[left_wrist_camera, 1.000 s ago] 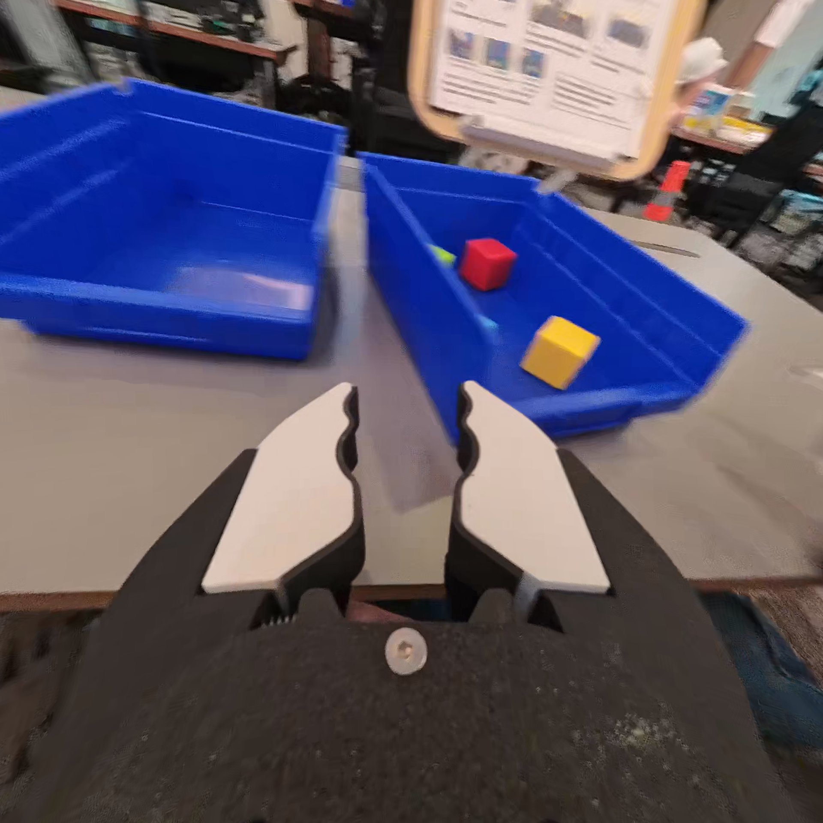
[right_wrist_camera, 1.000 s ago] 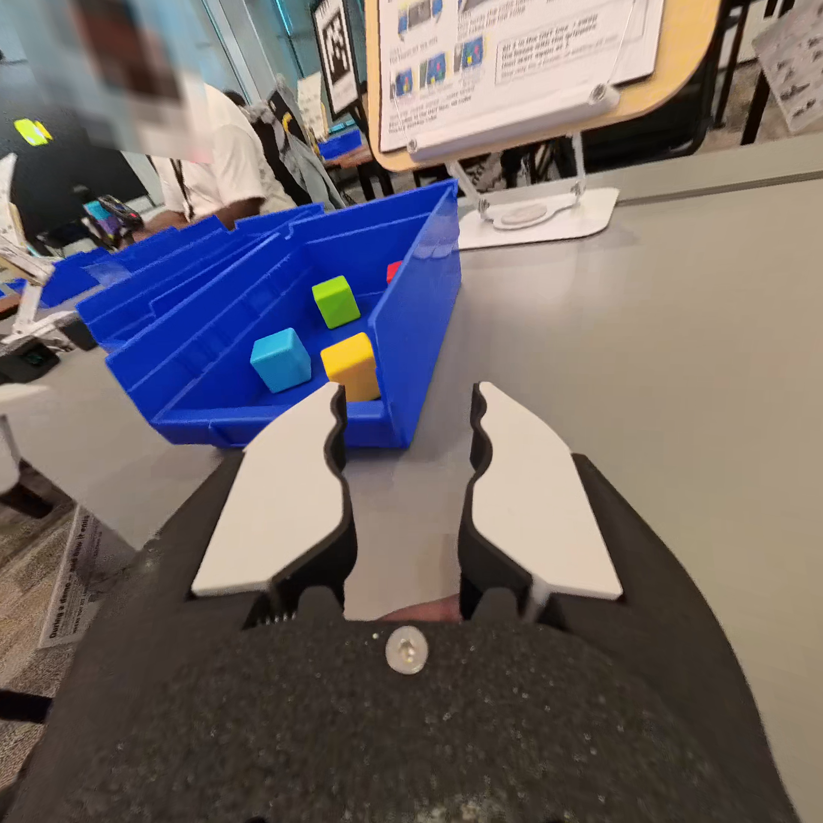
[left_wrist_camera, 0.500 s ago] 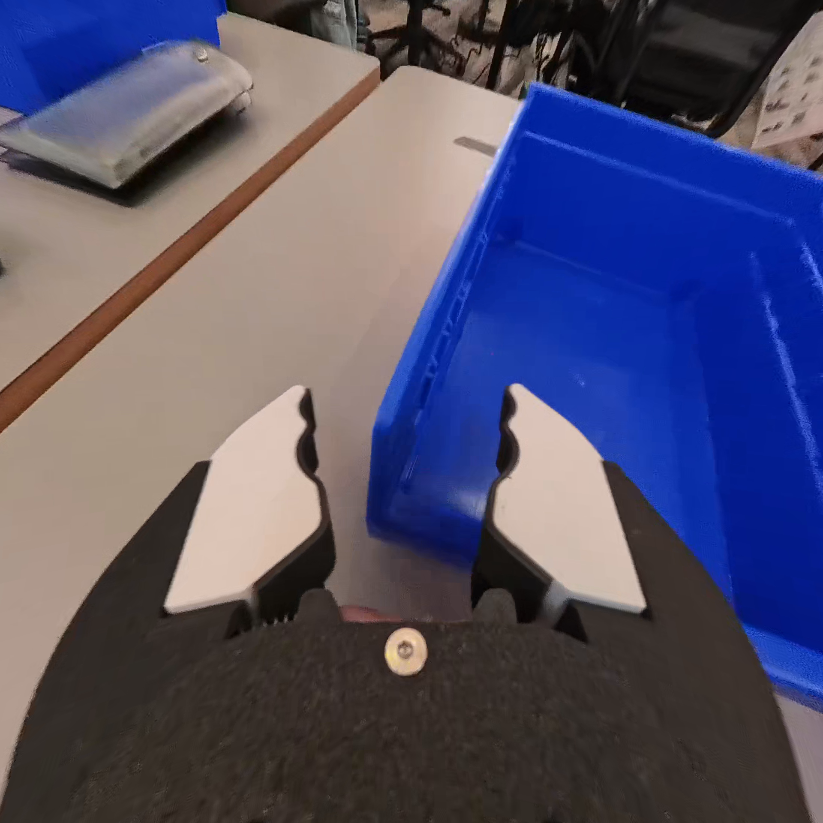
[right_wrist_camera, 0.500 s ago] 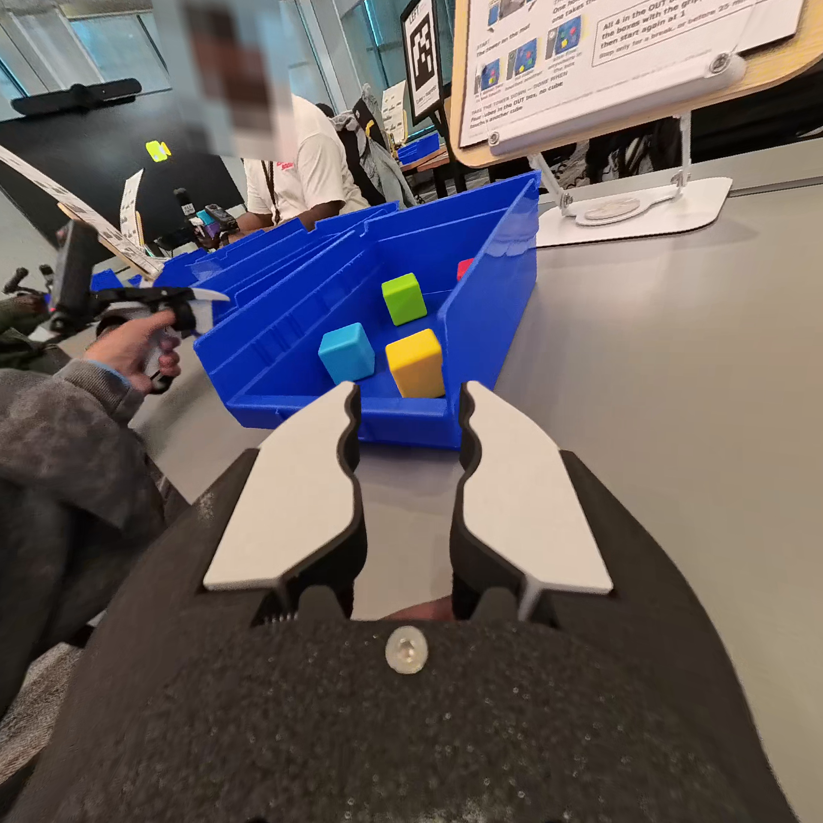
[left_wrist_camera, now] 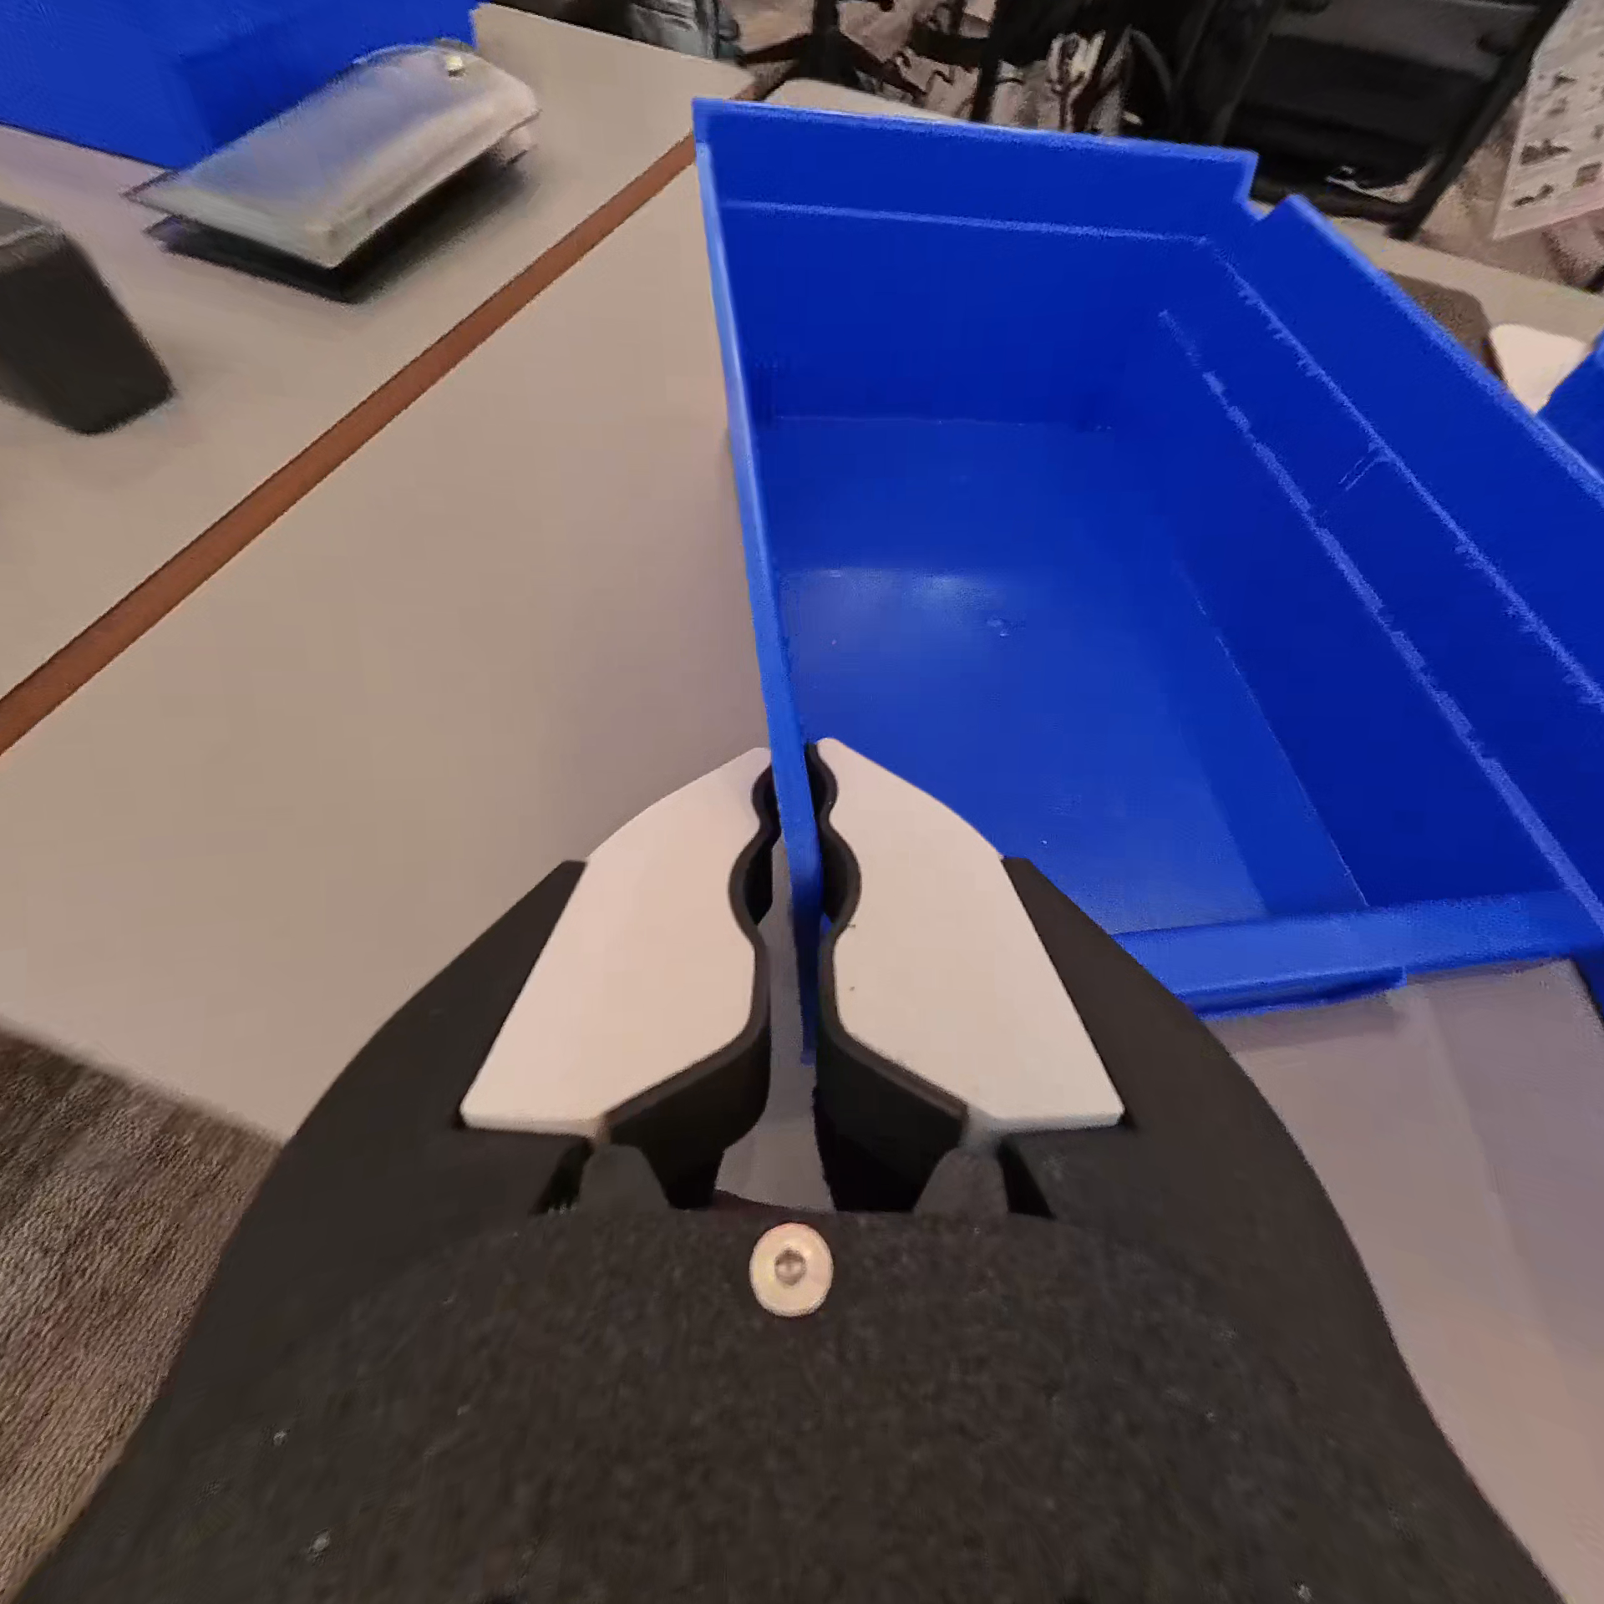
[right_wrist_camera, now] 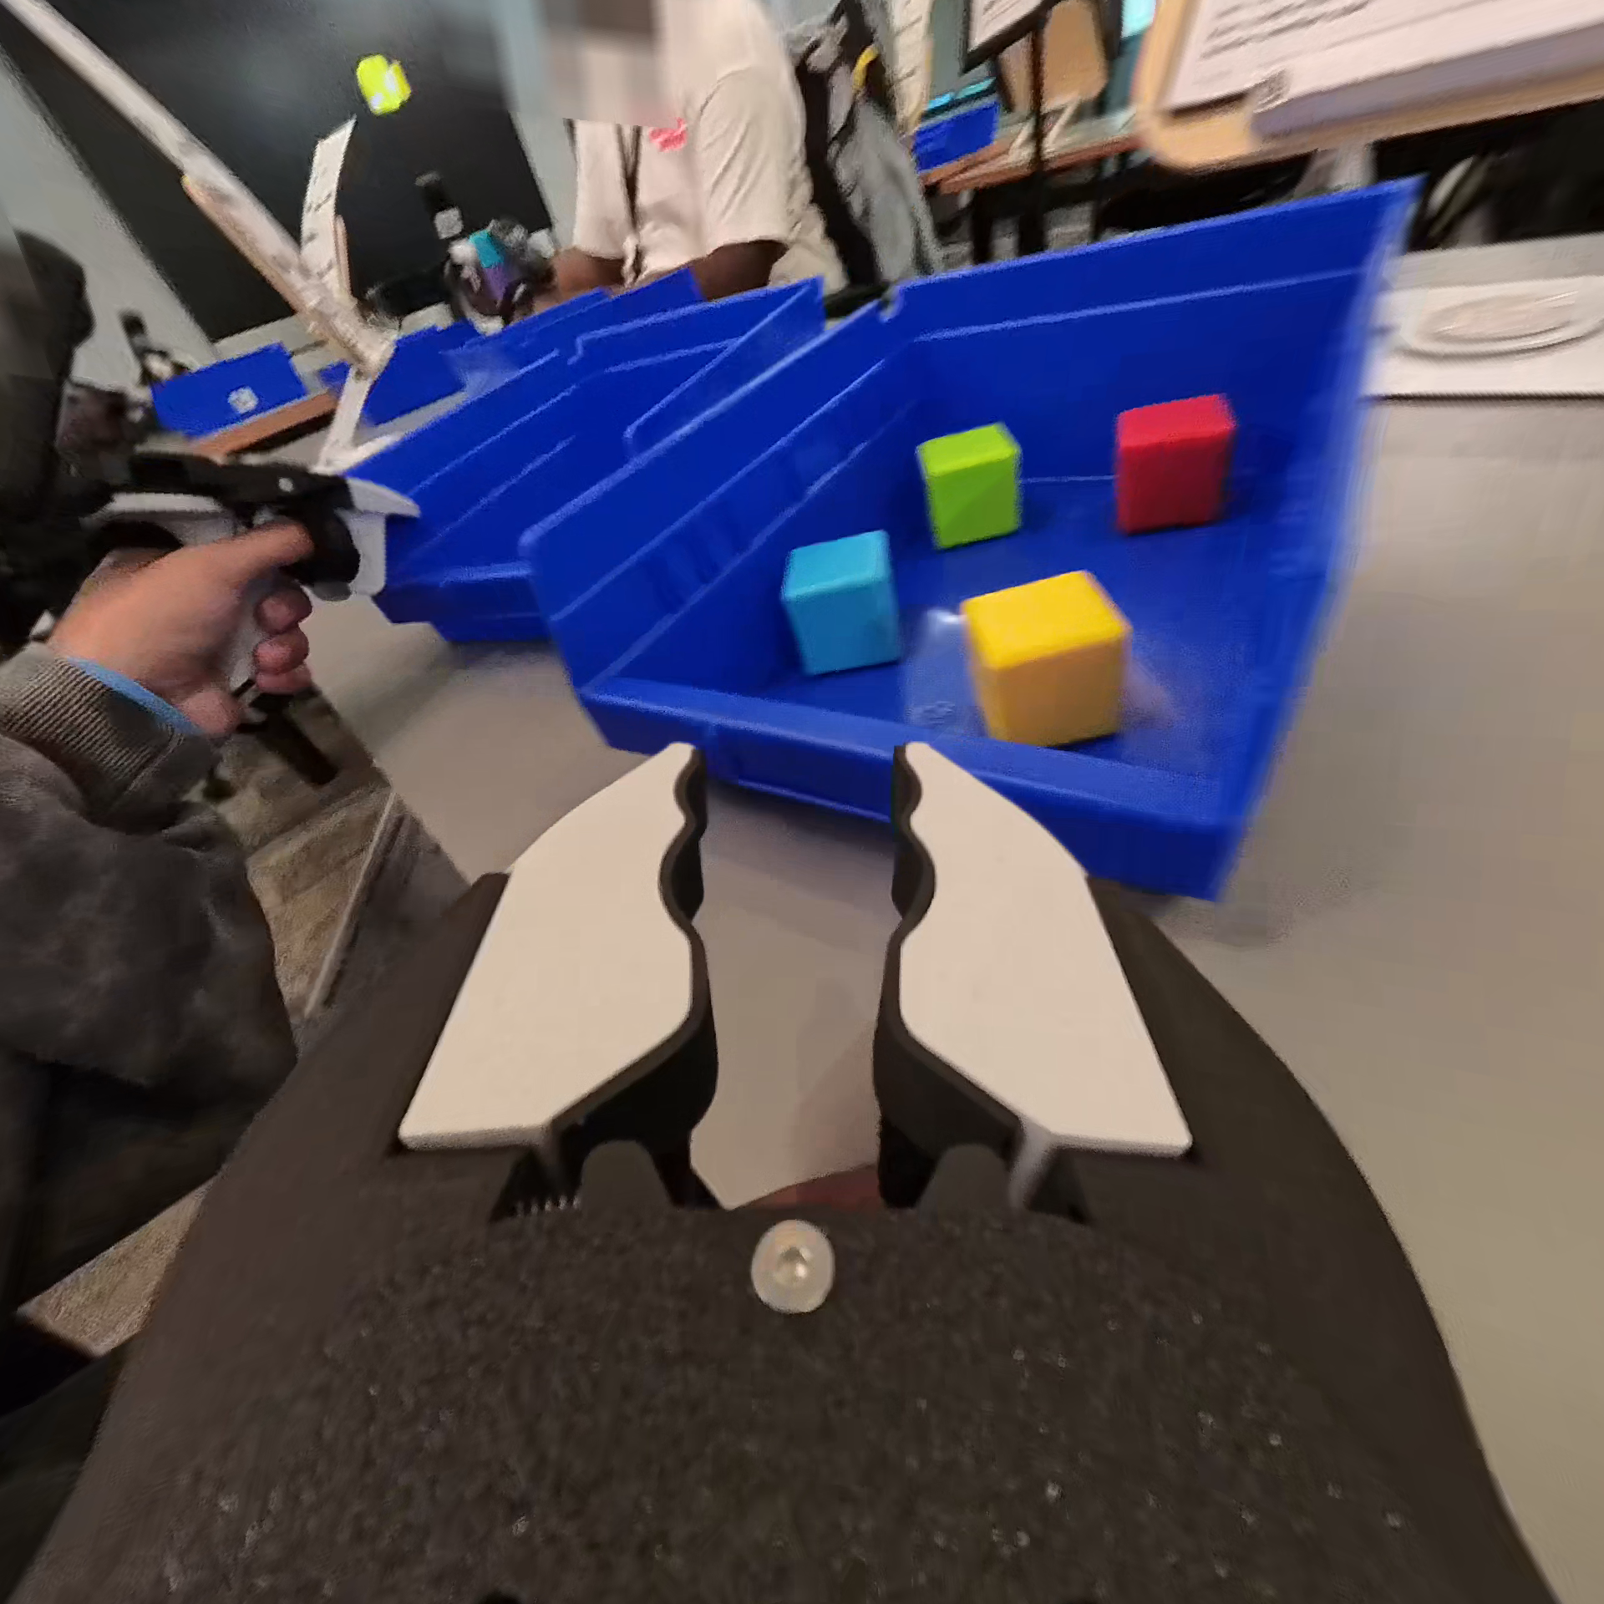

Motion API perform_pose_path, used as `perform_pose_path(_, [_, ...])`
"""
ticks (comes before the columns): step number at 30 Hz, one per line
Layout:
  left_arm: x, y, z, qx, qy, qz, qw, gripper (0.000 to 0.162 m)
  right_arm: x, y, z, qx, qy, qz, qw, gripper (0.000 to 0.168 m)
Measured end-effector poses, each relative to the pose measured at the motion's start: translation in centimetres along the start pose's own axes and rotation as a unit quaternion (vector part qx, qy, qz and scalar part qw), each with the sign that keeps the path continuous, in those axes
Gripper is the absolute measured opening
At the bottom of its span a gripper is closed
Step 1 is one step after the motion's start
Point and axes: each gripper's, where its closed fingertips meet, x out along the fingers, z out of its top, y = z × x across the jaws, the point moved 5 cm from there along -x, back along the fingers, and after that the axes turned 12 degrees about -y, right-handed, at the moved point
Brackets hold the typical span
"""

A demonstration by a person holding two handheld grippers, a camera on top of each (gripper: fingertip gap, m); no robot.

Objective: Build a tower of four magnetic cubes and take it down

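The left gripper (left_wrist_camera: 794, 764) has its jaws clenched on the thin near-left wall of a smooth, bare blue plastic bin (left_wrist_camera: 1041, 694) on the grey worktop (left_wrist_camera: 391, 738), while the right gripper (right_wrist_camera: 794, 772), jaws released, hovers before the neighbouring bin (right_wrist_camera: 868, 785) holding light-blue (right_wrist_camera: 840, 601), green (right_wrist_camera: 969, 483), yellow (right_wrist_camera: 1048, 657) and red (right_wrist_camera: 1173, 462) cubes, all apart.

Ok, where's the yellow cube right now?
In the right wrist view, the yellow cube sits in the blue bin, near its front wall, just right of the light-blue cube and ahead of the open right gripper.
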Motion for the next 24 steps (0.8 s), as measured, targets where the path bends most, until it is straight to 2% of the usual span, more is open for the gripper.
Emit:
perform_pose_path(5, [-5.2, 0.9, -1.4, -0.015, -0.015, 0.032, 0.999, 0.004, 4.6, 7.7, -3.1, -0.004, 0.075, 0.048, 0.996, 0.046])
perform_pose_path(9, [-9.0, 0.9, -2.4, -0.025, -0.023, 0.038, 0.999, 0.004, 7.9, 11.8, -3.3, -0.033, 0.057, 0.039, 0.997, 0.046])
perform_pose_path(12, [-11.3, 0.4, -3.2, -0.021, -0.025, 0.025, 0.999, 0.004, 9.6, 12.8, -4.2, -0.026, 0.07, 0.023, 0.997, 0.036])
perform_pose_path(16, [-13.4, -0.3, -3.7, -0.023, -0.033, 0.003, 0.999, 0.004, 10.2, 12.8, -4.7, -0.033, 0.058, -0.009, 0.998, 0.031])
perform_pose_path(19, [-15.8, -0.9, -4.7, 0.013, -0.054, 0.0, 0.998, 0.004, 10.1, 13.2, -4.5, -0.023, 0.06, -0.001, 0.998, 0.035])
perform_pose_path(20, [-16.8, -0.9, -4.8, 0.023, -0.067, 0.01, 0.997, 0.004, 10.0, 13.3, -4.4, -0.018, 0.061, -0.004, 0.998, 0.028])
perform_pose_path(21, [-17.6, -0.8, -4.8, 0.032, -0.084, 0.025, 0.996, 0.004, 9.9, 13.2, -4.1, -0.018, 0.057, -0.015, 0.998, 0.01])
perform_pose_path(24, [-19.4, -1.5, -3.0, 0.071, -0.149, 0.045, 0.985, 0.004, 9.4, 13.8, -2.5, -0.054, 0.009, -0.035, 0.998, 0.005])
